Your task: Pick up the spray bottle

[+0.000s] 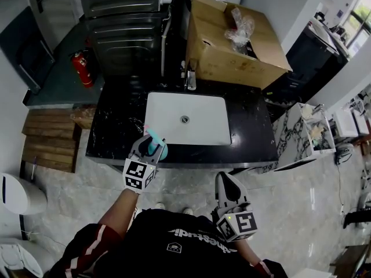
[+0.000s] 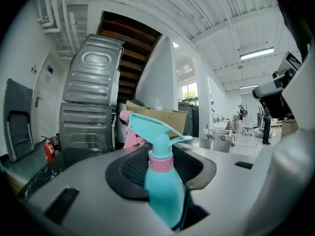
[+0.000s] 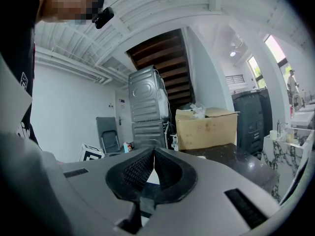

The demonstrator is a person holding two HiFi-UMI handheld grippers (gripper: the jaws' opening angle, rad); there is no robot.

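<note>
1. Two ribbed pads point(image 2: 129, 173) of my left gripper point(image 2: 161, 168) are clamped on the teal body of the spray bottle point(image 2: 162, 195), below its pink collar; its pink nozzle points toward ten o'clock.
2. My right gripper point(image 3: 153, 163) has its fingers pressed together, nothing between them.
3. Seen from above, the bottle is upright at the front edge of the black counter point(image 1: 249, 126), at seven o'clock from the white sink point(image 1: 168, 106); the right gripper hangs at five o'clock, off the counter.
4. A cardboard box point(image 1: 232, 57) sits at one o'clock.

Your teal spray bottle point(image 2: 162, 193), pink collar and nozzle tip, stands upright in your left gripper point(image 1: 154, 146) at the counter's point(image 1: 113, 129) front edge.
</note>
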